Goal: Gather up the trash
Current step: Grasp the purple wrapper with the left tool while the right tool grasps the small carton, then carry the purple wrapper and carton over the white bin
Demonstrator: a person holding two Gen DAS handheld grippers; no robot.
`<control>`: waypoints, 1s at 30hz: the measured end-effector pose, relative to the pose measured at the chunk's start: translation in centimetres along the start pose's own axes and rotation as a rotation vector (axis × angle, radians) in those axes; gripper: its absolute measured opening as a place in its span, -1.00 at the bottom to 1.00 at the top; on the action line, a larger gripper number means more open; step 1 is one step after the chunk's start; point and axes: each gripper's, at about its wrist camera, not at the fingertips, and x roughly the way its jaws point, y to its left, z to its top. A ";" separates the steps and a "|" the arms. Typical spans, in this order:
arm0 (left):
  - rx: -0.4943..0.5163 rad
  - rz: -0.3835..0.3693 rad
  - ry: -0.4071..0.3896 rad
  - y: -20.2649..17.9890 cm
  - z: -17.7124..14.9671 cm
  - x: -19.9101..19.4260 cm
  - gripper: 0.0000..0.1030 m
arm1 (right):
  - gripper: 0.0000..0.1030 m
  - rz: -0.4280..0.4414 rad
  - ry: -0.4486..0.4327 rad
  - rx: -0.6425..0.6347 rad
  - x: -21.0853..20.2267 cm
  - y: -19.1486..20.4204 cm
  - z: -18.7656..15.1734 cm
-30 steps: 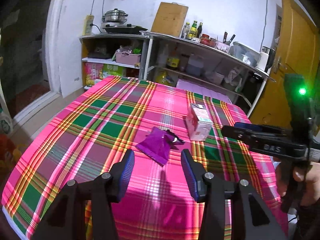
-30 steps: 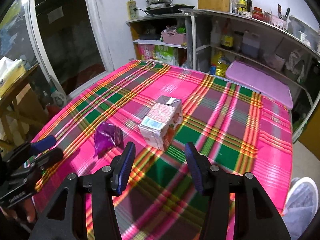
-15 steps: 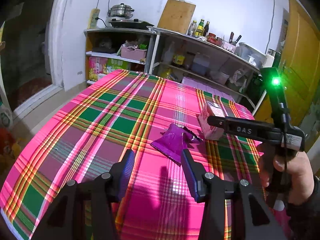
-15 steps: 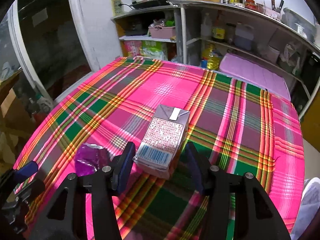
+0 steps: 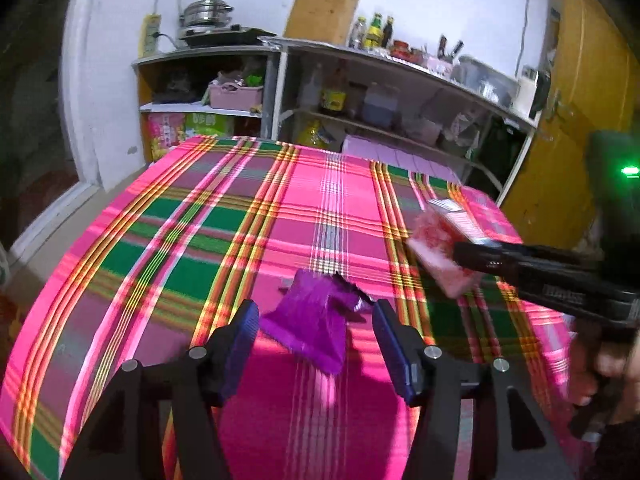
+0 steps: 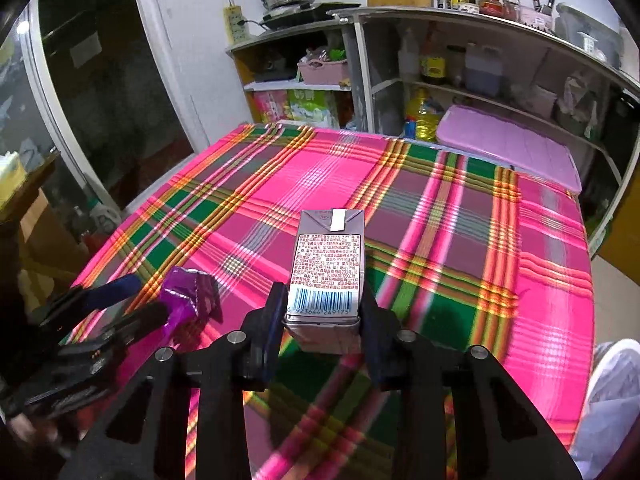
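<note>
Left gripper [image 5: 314,334]: I see its jaws opening, spread wide with the purple wrapper between the blue pads and touching neither one.
Purple wrapper [image 5: 316,320]: it lies crumpled on the plaid tablecloth [image 5: 200,240], just to the left of the carton; my left wrist view shows its frayed near edge and dark torn flap.
Same wrapper from the right wrist view [image 6: 188,294]: here I get its shiny folded side, to the left of the carton, with one finger of the left gripper [image 6: 132,304] lying across its lower end and the other blue-tipped finger on its far side.
Carton [image 6: 328,276]: it sits between the pads of my right gripper [image 6: 322,328], on the tablecloth near the front edge; only this view gives me the barcode, the printed panel and the white tab on top.
Right gripper: its jaws are closing and both pads sit flush against the sides of the carton, so I read it as clamped on the carton.
Carton from the left wrist view [image 5: 436,252]: it is blurred pink and white, tilted, to the right of the wrapper, with a black finger of the right gripper [image 5: 480,256] crossing it; I cannot tell the grip from here.
Hand [image 5: 600,368]: it holds the right gripper's handle, right of the carton, seen only in the left wrist view.
</note>
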 end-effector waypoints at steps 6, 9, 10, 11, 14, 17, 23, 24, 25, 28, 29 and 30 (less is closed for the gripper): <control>0.052 0.004 0.096 -0.1 0.5 3.5 0.14 | -0.30 0.012 -0.023 0.022 -1.9 -1.3 -0.6; 0.055 -0.007 0.131 -0.4 0.3 4.2 0.13 | -0.30 0.012 -0.026 0.032 -2.4 -1.9 -1.0; 0.061 0.000 0.126 -0.6 0.3 4.2 0.12 | -0.30 0.012 -0.027 0.035 -2.6 -2.1 -1.1; 0.066 -0.001 0.126 -0.8 0.3 4.2 0.10 | -0.30 0.012 -0.029 0.038 -2.7 -2.2 -1.3; 0.061 0.012 0.123 -1.2 0.2 4.2 -0.01 | -0.30 0.013 -0.035 0.048 -3.5 -2.7 -1.8; 0.038 -0.001 0.112 -1.7 -0.1 3.4 -0.05 | -0.30 0.009 -0.050 0.052 -4.9 -3.1 -2.4; 0.030 -0.038 0.049 -4.4 -1.1 0.1 -0.07 | -0.30 -0.004 -0.085 0.069 -8.1 -4.1 -3.9; 0.035 -0.042 0.040 -5.1 -1.2 -0.5 -0.07 | -0.30 -0.007 -0.090 0.073 -8.8 -4.4 -4.3; 0.041 -0.050 0.029 -5.7 -1.4 -1.2 -0.07 | -0.30 -0.009 -0.094 0.078 -9.4 -4.5 -4.7; 0.053 -0.074 0.003 -7.7 -1.8 -3.2 -0.08 | -0.30 -0.020 -0.109 0.092 -11.2 -5.1 -5.9; 0.056 -0.082 -0.002 -8.3 -1.9 -3.6 -0.08 | -0.30 -0.024 -0.114 0.099 -11.8 -5.4 -6.3; 0.059 -0.091 -0.009 -9.1 -2.1 -4.2 -0.08 | -0.30 -0.027 -0.119 0.106 -12.5 -5.6 -6.8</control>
